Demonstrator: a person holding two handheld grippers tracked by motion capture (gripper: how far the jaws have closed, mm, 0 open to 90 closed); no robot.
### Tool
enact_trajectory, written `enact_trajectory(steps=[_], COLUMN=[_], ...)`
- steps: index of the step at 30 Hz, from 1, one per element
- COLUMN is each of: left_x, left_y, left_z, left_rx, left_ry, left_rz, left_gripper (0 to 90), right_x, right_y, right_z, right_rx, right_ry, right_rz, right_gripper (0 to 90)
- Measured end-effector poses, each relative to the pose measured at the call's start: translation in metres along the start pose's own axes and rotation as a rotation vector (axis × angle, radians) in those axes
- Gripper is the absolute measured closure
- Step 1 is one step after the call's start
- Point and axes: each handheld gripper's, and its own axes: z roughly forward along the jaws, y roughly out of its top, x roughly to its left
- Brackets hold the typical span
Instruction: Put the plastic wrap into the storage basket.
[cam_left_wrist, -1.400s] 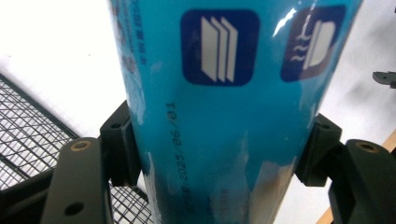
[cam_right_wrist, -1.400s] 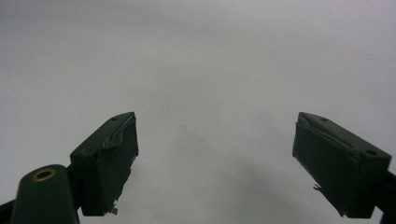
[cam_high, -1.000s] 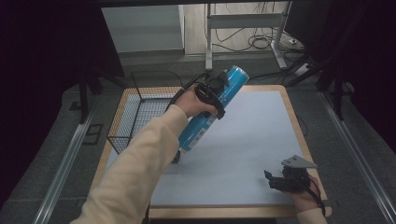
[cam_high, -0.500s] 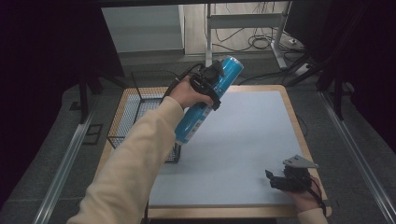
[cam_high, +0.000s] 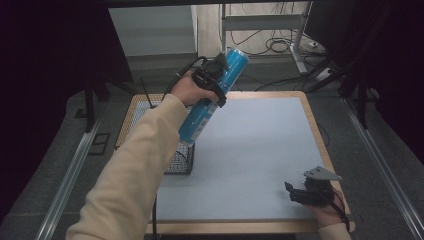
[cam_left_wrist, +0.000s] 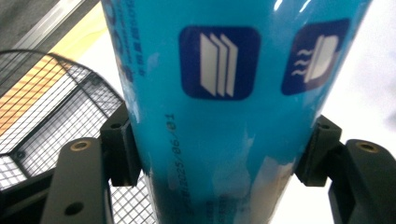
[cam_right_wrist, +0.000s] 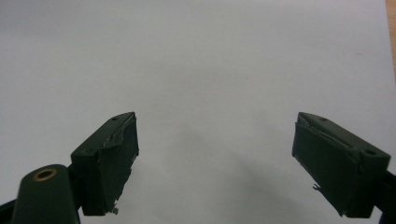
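Note:
A tall blue cylindrical can (cam_high: 212, 97) with dark blue icons is held tilted in the air, its lower end above the black wire basket (cam_high: 175, 162). My left gripper (cam_high: 212, 82) is shut on the can (cam_left_wrist: 219, 116) around its middle, both jaws pressed on its sides. The basket (cam_left_wrist: 51, 112) lies below and to the left in the left gripper view. My right gripper (cam_high: 295, 192) rests near the table's front right corner, open, with nothing between its jaws (cam_right_wrist: 215, 154) over the pale blue mat (cam_right_wrist: 210, 60).
The pale blue mat (cam_high: 255, 150) covers most of the wooden table (cam_high: 320, 130). The wire basket stands at the table's left edge. Cables and a metal frame (cam_high: 280, 30) lie on the floor beyond the table.
My left gripper has lifted the blue can higher and carried it leftward, toward the basket. The right gripper has stayed in place.

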Motion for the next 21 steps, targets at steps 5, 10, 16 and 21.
enact_trajectory(steps=[5,10,16,21], left_x=[0.013,0.021,0.031,0.039], left_y=[-0.006,-0.011,-0.017,-0.021], left_z=[0.001,0.005,0.008,0.011], left_rx=[-0.001,-0.007,0.009,0.011], left_ry=[0.009,0.015,0.022,0.036], left_rz=[-0.024,-0.05,-0.066,-0.092], left_gripper=[31.3,31.3,31.4,31.4], right_x=[0.0,0.0,0.0,0.0], right_y=[0.001,0.0,0.0,0.0], right_z=[-0.001,-0.001,-0.001,-0.001], right_rx=[-0.006,-0.006,-0.009,-0.008], right_ry=[0.002,-0.001,-0.003,-0.005], right_rz=[0.0,0.002,0.002,0.002], right_gripper=[14.9,14.9,14.9,14.9])
